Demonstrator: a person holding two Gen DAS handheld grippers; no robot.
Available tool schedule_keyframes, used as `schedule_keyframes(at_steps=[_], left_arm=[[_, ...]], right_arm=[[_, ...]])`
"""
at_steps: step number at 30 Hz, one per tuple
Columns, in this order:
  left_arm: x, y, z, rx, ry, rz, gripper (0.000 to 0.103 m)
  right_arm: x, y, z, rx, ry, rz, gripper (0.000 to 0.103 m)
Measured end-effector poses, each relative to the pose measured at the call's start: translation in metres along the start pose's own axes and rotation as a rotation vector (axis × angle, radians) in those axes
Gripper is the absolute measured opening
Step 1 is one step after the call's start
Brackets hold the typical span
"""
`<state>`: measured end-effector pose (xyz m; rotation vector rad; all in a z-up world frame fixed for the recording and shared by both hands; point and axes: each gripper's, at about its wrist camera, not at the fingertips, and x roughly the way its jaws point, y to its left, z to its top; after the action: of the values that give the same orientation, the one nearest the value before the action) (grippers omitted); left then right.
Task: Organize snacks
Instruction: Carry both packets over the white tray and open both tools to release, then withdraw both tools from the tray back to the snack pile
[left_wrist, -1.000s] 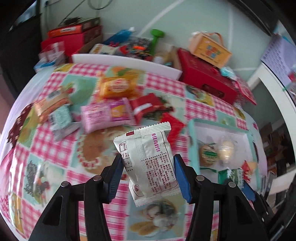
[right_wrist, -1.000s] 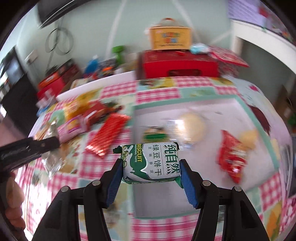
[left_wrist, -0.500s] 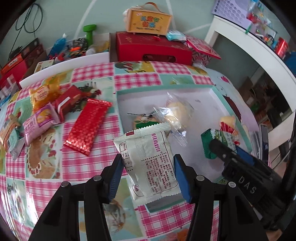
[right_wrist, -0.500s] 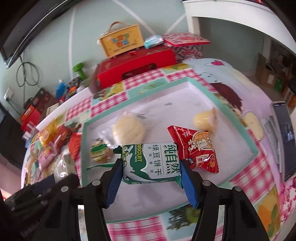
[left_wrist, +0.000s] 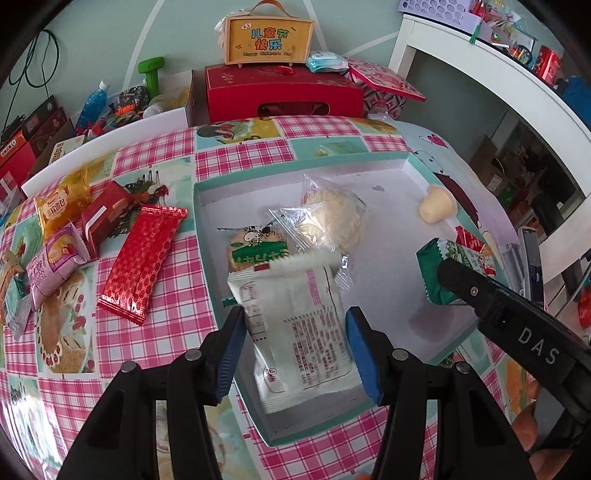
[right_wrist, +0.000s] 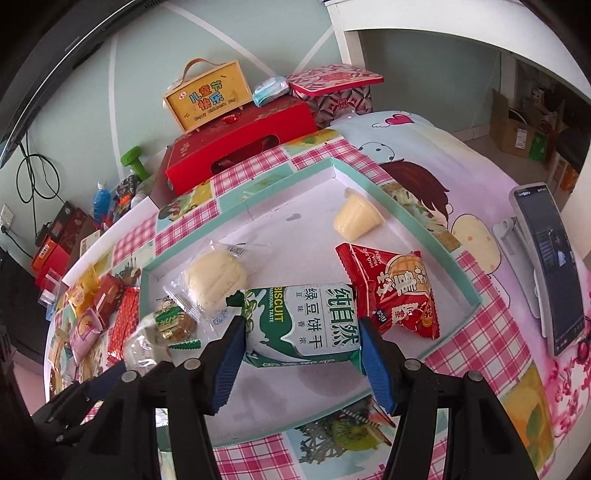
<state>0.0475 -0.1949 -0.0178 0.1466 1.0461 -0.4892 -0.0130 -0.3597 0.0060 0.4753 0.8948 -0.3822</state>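
Blue-padded jaws of the left gripper (left_wrist: 295, 350) stand partly apart and clamp a white snack packet (left_wrist: 295, 332) by its two long sides, holding it over the near left part of the shallow teal-rimmed tray (left_wrist: 195, 221) that lies on the pink checked surface (left_wrist: 155, 158). Beside it, the right gripper (right_wrist: 303, 358) is closed the same way on a green-and-white biscuit pack (right_wrist: 303, 321), held crosswise above the tray's near edge. Inside the tray lie a clear-wrapped pale round bun (right_wrist: 216, 282), a small green-labelled cookie (left_wrist: 256, 251) just beside it, a red snack bag (right_wrist: 395, 291) toward the right side, and a yellow jelly cup (right_wrist: 356, 218) near the far right corner. Left of the tray, near the surface's left edge, more snacks remain loose: a long red packet (left_wrist: 144, 258), a smaller red one (left_wrist: 105, 214), a yellow one (left_wrist: 59, 206) and a pink one (left_wrist: 55, 264). Red gift boxes (left_wrist: 280, 92) stand beyond the surface's far edge.
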Motion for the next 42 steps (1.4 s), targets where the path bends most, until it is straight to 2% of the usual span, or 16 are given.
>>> schedule_keyframes(at_steps=[6,13,16,19,22,25,26,28,32,34,35,36,38,42], left_arm=[[-0.001,0.003,0.000,-0.012,0.004,0.003,0.064],[-0.004,0.026,0.003,-0.092,0.009,0.069,0.066],[-0.001,0.042,0.001,-0.134,0.045,0.116,0.067],[0.005,0.063,-0.003,-0.223,0.090,0.183,0.067],[0.004,0.087,-0.006,-0.319,0.107,0.197,0.067],[0.002,0.104,-0.008,-0.383,0.112,0.235,0.067],[0.002,0.108,-0.010,-0.394,0.115,0.244,0.069],[0.002,0.115,-0.012,-0.417,0.120,0.248,0.079],[0.001,0.121,-0.013,-0.438,0.116,0.252,0.081],[0.000,0.121,-0.013,-0.437,0.109,0.272,0.089],[0.000,0.121,-0.013,-0.432,0.106,0.293,0.099],[0.000,0.120,-0.013,-0.423,0.102,0.316,0.102],[0.000,0.120,-0.013,-0.409,0.101,0.336,0.102],[0.001,0.121,-0.013,-0.415,0.105,0.326,0.102]], right_arm=[[0.002,0.002,0.000,-0.004,0.008,-0.002,0.065],[0.009,0.003,-0.001,-0.002,0.035,-0.005,0.067],[0.012,0.006,-0.002,-0.014,0.050,-0.008,0.073],[0.016,0.012,-0.003,-0.040,0.066,-0.014,0.078],[0.020,0.020,-0.005,-0.063,0.077,-0.017,0.079],[0.021,0.029,-0.006,-0.096,0.077,-0.010,0.086],[0.021,0.032,-0.006,-0.106,0.073,-0.011,0.090],[0.020,0.037,-0.007,-0.123,0.065,-0.011,0.090],[0.019,0.045,-0.009,-0.146,0.055,-0.014,0.090],[0.019,0.047,-0.010,-0.158,0.049,-0.018,0.091],[0.020,0.048,-0.010,-0.158,0.045,-0.020,0.098],[0.020,0.047,-0.010,-0.154,0.044,-0.020,0.103],[0.019,0.047,-0.009,-0.146,0.036,-0.022,0.103],[0.018,0.047,-0.008,-0.145,0.029,-0.024,0.103]])
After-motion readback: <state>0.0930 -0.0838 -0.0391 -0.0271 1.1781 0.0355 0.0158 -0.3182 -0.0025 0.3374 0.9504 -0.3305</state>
